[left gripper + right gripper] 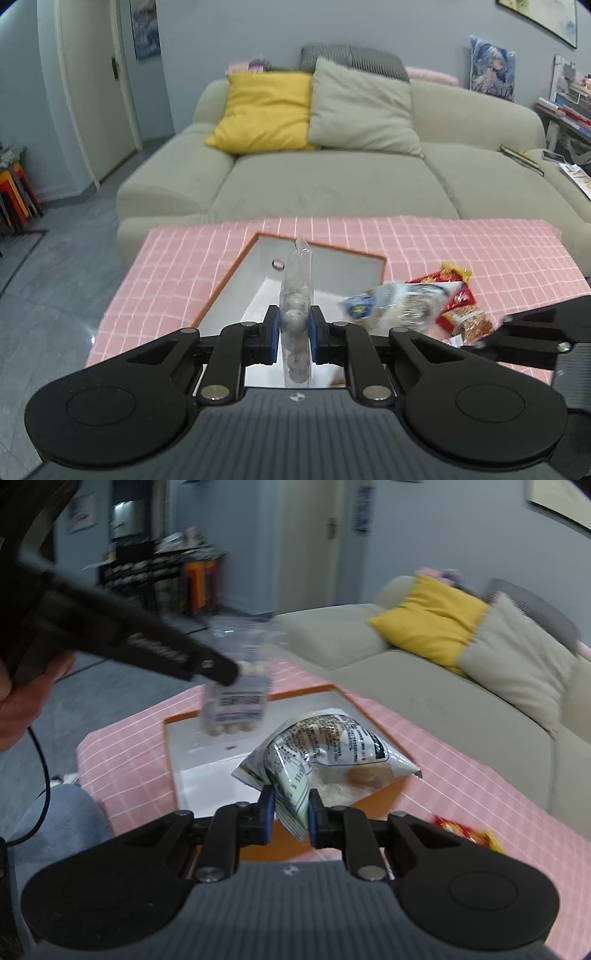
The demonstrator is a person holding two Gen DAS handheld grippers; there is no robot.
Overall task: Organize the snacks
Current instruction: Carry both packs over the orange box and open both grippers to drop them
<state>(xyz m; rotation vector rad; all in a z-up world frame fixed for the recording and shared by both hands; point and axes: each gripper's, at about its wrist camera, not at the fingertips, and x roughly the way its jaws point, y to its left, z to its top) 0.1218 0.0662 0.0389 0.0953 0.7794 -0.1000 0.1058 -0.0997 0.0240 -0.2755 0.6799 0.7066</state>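
Above the box, our left tool pinched a stiff clear packet; our right tool pinched a light, crinkly bag by its corner.

1. The left gripper was a matte black tool with a grey ribbed housing at the near edge, marked by a small white round emblem.
2. Two broad black lobes with shallow round recesses flanked that housing, and angular black link arms ran forward from them.
3. Silver round screws sat at the link pivots.
4. Its jaws carried blue pads.
5. The right gripper had the same build: black lobes, silver screws, blue pads, grey ribbed housing.
6. In the right wrist view, a black cable curved down beside light grey trousers.
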